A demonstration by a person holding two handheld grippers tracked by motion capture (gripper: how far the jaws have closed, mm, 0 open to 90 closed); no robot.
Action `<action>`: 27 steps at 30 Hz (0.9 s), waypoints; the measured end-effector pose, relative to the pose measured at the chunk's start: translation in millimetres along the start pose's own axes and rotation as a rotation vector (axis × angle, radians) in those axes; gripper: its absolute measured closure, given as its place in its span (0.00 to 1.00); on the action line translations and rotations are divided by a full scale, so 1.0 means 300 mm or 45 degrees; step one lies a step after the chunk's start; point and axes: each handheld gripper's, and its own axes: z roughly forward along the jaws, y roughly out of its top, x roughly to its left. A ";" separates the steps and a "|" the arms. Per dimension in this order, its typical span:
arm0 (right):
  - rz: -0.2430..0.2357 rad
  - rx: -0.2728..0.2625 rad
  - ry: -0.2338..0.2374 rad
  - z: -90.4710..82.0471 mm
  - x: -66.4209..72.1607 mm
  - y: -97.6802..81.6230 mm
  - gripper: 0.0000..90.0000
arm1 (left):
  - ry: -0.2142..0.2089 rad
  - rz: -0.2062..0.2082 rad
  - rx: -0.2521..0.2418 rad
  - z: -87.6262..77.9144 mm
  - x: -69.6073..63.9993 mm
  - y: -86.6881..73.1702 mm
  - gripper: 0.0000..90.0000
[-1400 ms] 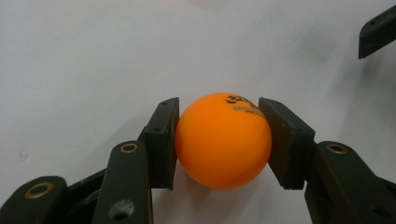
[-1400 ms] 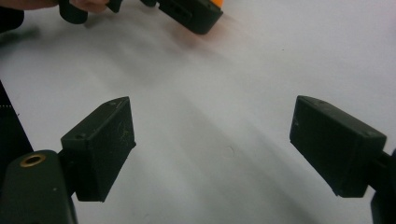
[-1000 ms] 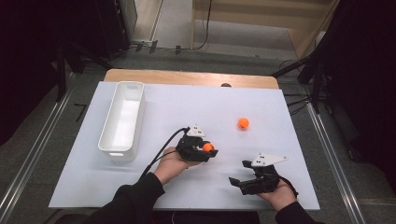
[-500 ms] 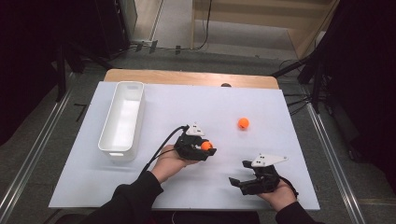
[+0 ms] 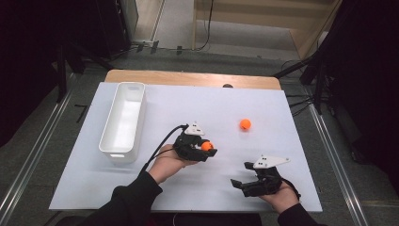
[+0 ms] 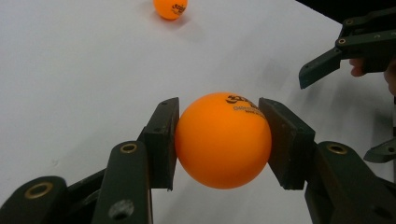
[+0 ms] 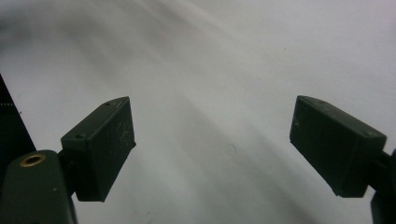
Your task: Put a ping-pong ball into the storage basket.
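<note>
An orange ball (image 6: 223, 140) with black print sits squeezed between the two black pads of my left gripper (image 6: 218, 105), just above the white tabletop. From above, that ball (image 5: 207, 146) and the left gripper (image 5: 203, 149) lie near the table's middle. A second orange ball (image 5: 244, 124) rests loose on the table farther back and to the right, and it is also at the top of the left gripper view (image 6: 170, 8). My right gripper (image 5: 237, 183) is near the front edge, jaws wide apart (image 7: 212, 126) with only bare table between them.
A long white bin (image 5: 107, 149) stands at the left of the white table sheet (image 5: 291, 155), its long side running front to back. A wooden strip (image 5: 188, 77) borders the far edge. The right gripper's jaws (image 6: 327, 65) reach into the left gripper view at the upper right.
</note>
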 end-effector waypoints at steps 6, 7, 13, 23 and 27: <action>0.005 -0.023 0.000 -0.003 -0.003 0.007 0.14 | -0.012 -0.016 0.004 -0.027 0.008 0.005 0.57; 0.010 -0.024 0.002 -0.002 -0.001 0.010 0.14 | -0.014 -0.013 0.005 -0.032 0.009 0.005 0.57; -0.009 -0.015 0.017 0.002 0.006 0.009 0.14 | -0.023 0.005 0.018 -0.057 0.010 0.018 0.57; -0.013 -0.015 0.018 0.006 0.007 0.010 0.14 | -0.044 0.035 0.041 -0.095 0.008 0.031 0.57; -0.002 -0.015 0.014 0.005 0.004 0.011 0.14 | -0.056 0.042 0.062 -0.104 0.013 0.033 0.57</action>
